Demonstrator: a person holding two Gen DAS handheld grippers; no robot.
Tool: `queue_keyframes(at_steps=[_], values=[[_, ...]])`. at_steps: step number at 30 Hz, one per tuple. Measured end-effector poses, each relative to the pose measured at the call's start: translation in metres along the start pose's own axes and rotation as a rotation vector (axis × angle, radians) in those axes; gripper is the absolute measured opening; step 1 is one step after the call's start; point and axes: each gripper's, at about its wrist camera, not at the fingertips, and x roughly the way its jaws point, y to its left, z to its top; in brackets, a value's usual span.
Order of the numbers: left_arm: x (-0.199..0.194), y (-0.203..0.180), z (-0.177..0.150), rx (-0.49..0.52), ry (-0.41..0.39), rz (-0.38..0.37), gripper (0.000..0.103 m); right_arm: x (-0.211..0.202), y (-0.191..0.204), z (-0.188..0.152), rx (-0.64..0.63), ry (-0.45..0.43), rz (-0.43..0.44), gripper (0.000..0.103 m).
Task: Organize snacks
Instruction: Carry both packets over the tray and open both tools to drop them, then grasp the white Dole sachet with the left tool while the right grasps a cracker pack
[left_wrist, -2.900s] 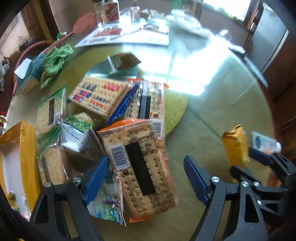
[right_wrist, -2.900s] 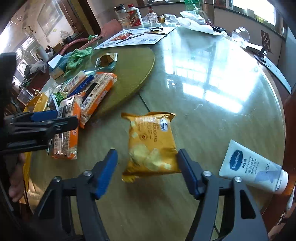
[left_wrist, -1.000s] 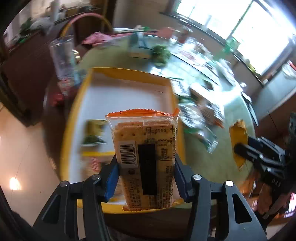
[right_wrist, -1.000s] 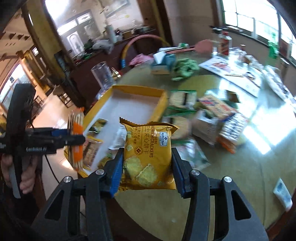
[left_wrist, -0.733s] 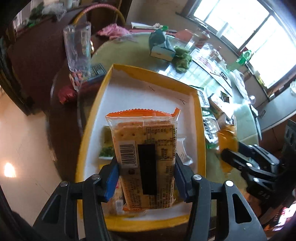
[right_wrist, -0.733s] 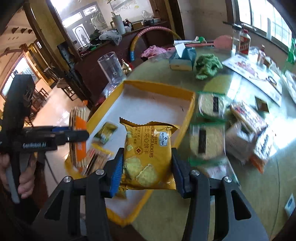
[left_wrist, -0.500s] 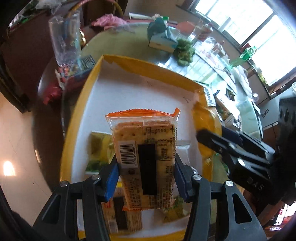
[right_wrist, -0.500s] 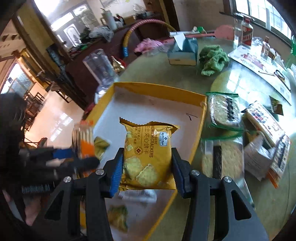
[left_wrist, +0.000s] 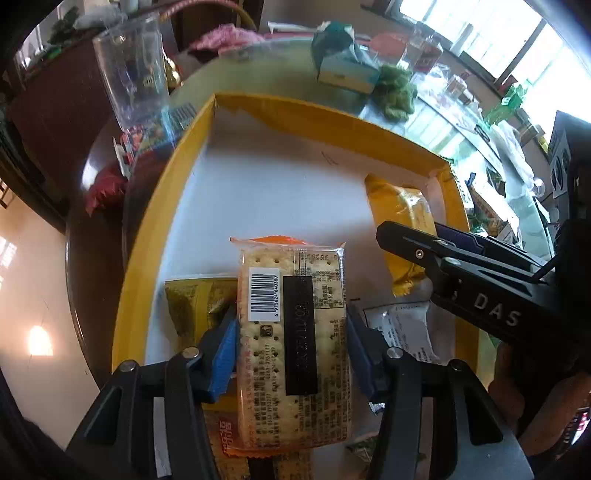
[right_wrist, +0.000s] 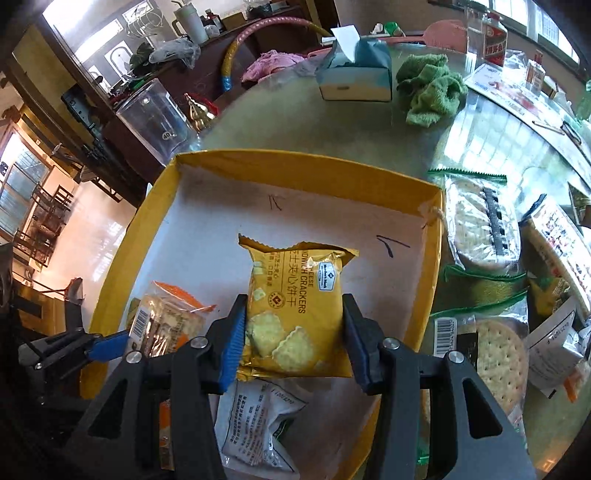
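the cracker packet (left_wrist: 291, 332) is clear glossy film; the sandwich cracker bag (right_wrist: 295, 306) is shiny yellow foil. the box (right_wrist: 122, 254) looks like matt cardboard. the worktop (right_wrist: 480, 122) is polished, the green cloth (right_wrist: 430, 92) nubbly.

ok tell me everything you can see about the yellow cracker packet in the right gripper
The yellow cracker packet is a glossy foil pouch with a crimped, zigzag top edge, printed with "sandwich crackers", Chinese text, a small blue logo and pictures of square crackers. It looks sealed and puffy. It sits upright between the blue-padded jaws of the right gripper, which flank its lower sides, over the white floor of the yellow box. A white packet lies below it.
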Motion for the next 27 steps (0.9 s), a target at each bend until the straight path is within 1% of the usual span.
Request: queue_keyframes(at_steps=[1, 2, 3, 4, 5, 6, 7, 8, 9, 10, 12, 13, 14, 15, 16, 17, 18, 19, 20, 21, 22, 23, 25, 27], values=[[-0.002, 0.000, -0.001, -0.002, -0.013, -0.004, 0.057, -0.001, 0.001, 0.000, -0.003, -0.004, 0.015, 0.056], [-0.008, -0.001, -0.005, -0.008, -0.043, -0.014, 0.064, -0.004, 0.000, 0.000, 0.001, -0.008, 0.042, 0.062], [-0.013, -0.002, -0.008, -0.012, -0.069, -0.020, 0.079, -0.009, -0.002, 0.000, 0.012, -0.020, 0.061, 0.065], [-0.018, -0.003, -0.011, -0.013, -0.098, -0.031, 0.084, -0.017, -0.003, -0.002, 0.021, -0.038, 0.069, 0.071], [-0.020, -0.004, -0.014, -0.007, -0.114, -0.043, 0.084, -0.029, -0.005, -0.004, 0.025, -0.061, 0.075, 0.075], [-0.020, -0.005, -0.016, 0.000, -0.084, -0.038, 0.084, -0.039, -0.006, -0.007, 0.026, -0.077, 0.080, 0.077], [-0.024, -0.005, -0.018, -0.008, -0.076, -0.035, 0.084, -0.052, -0.007, -0.011, 0.027, -0.096, 0.084, 0.078], [-0.032, -0.005, -0.022, -0.021, -0.106, -0.050, 0.084, -0.068, -0.010, -0.018, 0.030, -0.116, 0.085, 0.079], [-0.042, -0.005, -0.027, -0.027, -0.152, -0.069, 0.084, -0.080, -0.013, -0.024, 0.036, -0.130, 0.091, 0.079], [-0.046, -0.005, -0.031, -0.027, -0.171, -0.069, 0.084, -0.095, -0.018, -0.033, 0.047, -0.151, 0.106, 0.080], [-0.053, -0.007, -0.042, -0.056, -0.155, -0.018, 0.084, -0.122, -0.028, -0.054, 0.076, -0.191, 0.127, 0.080], [-0.060, -0.010, -0.050, -0.055, -0.187, -0.028, 0.084, -0.132, -0.032, -0.062, 0.085, -0.205, 0.135, 0.080], [-0.066, -0.017, -0.058, -0.029, -0.221, -0.040, 0.084, -0.142, -0.037, -0.074, 0.088, -0.226, 0.142, 0.080], [-0.067, -0.026, -0.063, 0.010, -0.222, -0.030, 0.084, -0.152, -0.045, -0.087, 0.089, -0.249, 0.137, 0.080], [-0.065, -0.035, -0.065, 0.022, -0.181, 0.006, 0.084, -0.158, -0.053, -0.100, 0.099, -0.257, 0.110, 0.081], [-0.067, -0.041, -0.070, 0.009, -0.169, 0.022, 0.082, -0.159, -0.060, -0.106, 0.113, -0.249, 0.092, 0.081], [-0.076, -0.050, -0.079, 0.014, -0.201, -0.007, 0.083, -0.161, -0.068, -0.115, 0.134, -0.245, 0.081, 0.081], [-0.086, -0.063, -0.090, 0.060, -0.251, -0.060, 0.083, -0.168, -0.077, -0.128, 0.150, -0.257, 0.071, 0.081], [-0.089, -0.075, -0.097, 0.100, -0.267, -0.091, 0.084, -0.174, -0.083, -0.137, 0.144, -0.269, 0.055, 0.081], [-0.085, -0.089, -0.102, 0.143, -0.239, -0.117, 0.084, -0.177, -0.088, -0.145, 0.137, -0.266, 0.039, 0.081], [-0.077, -0.102, -0.104, 0.165, -0.185, -0.137, 0.084, -0.178, -0.094, -0.152, 0.140, -0.254, 0.028, 0.081], [-0.070, -0.110, -0.105, 0.162, -0.151, -0.155, 0.084, -0.180, -0.104, -0.158, 0.153, -0.241, 0.025, 0.081], [-0.059, -0.124, -0.107, 0.136, -0.129, -0.207, 0.084, -0.183, -0.116, -0.165, 0.157, -0.235, 0.031, 0.081], [-0.048, -0.141, -0.105, 0.135, -0.098, -0.214, 0.084, -0.188, -0.130, -0.171, 0.185, -0.234, 0.015, 0.081]])
